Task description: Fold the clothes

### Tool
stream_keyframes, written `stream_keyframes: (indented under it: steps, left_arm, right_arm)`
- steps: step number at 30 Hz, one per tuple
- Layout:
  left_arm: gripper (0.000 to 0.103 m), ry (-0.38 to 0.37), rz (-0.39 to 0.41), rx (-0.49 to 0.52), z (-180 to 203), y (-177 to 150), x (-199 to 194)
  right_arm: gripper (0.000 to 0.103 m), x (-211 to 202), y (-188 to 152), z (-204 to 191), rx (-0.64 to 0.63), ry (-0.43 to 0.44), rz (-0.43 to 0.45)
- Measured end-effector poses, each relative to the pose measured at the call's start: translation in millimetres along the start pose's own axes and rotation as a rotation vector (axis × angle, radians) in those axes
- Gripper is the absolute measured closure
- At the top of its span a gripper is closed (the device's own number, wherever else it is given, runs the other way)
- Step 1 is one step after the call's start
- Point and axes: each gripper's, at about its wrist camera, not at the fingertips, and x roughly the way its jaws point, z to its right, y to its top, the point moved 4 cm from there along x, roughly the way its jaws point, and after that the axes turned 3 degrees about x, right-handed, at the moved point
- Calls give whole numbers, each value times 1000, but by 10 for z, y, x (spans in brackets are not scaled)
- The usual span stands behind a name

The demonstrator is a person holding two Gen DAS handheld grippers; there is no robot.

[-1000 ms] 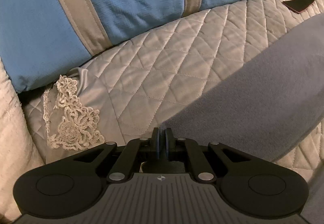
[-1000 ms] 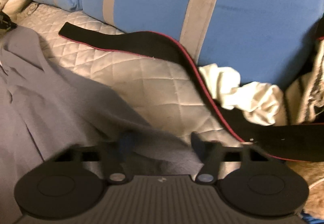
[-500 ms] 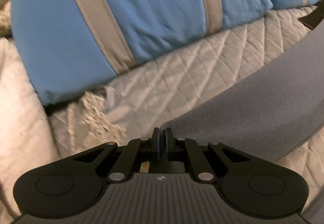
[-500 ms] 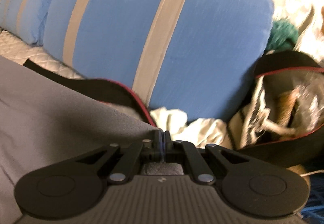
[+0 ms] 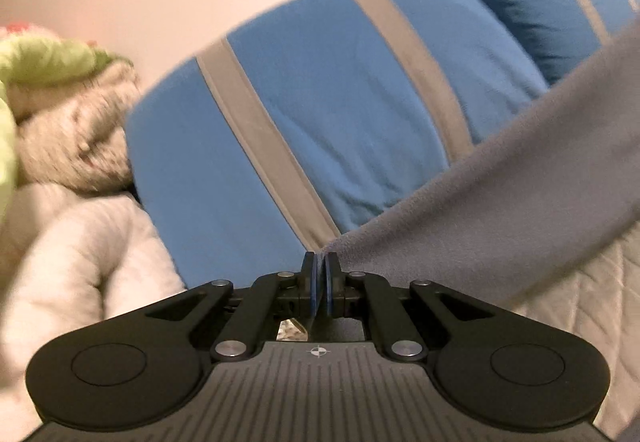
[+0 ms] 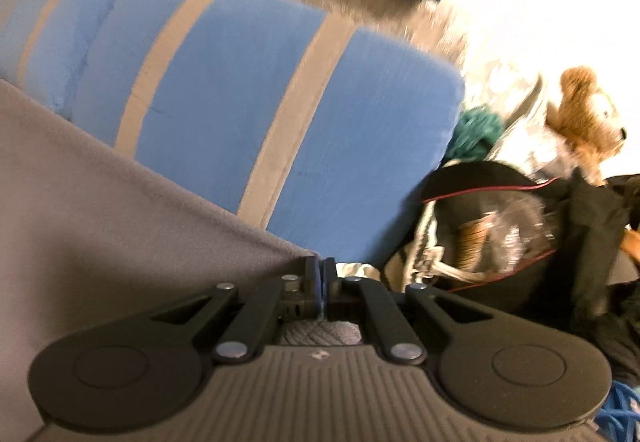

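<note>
Quilted bed cover lies under both tools. Left tool and right tool each pinch a corner of the grey cloth, stretched before blue striped pillows, teddy bear beyond.

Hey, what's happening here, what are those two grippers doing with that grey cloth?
A person is folding laundry with a handheld gripper in each hand. The left gripper is shut on one corner of the grey garment, and the right gripper is shut on another corner. The cloth stretches between them, raised in front of the blue striped pillows, above the quilted bedcover. No fold is made yet.
</note>
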Motion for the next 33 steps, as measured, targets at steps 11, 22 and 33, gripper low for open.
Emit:
stream_keyframes:
  steps: [11,22,33]
  left_arm:
    - [92,-214,-17,145,54,-779,-1149]
    - [39,-247,-49,139,35,-438,-1506]
    - [26,-309,-28,138,666,189,-1574]
  right_arm:
    - [69,-1569,-1152,-358,-119,101,-126]
    - [25,-1896,-1398,-550,-319,32,-169]
    - [22,-1500,-1645,-779,-519,-110,-209]
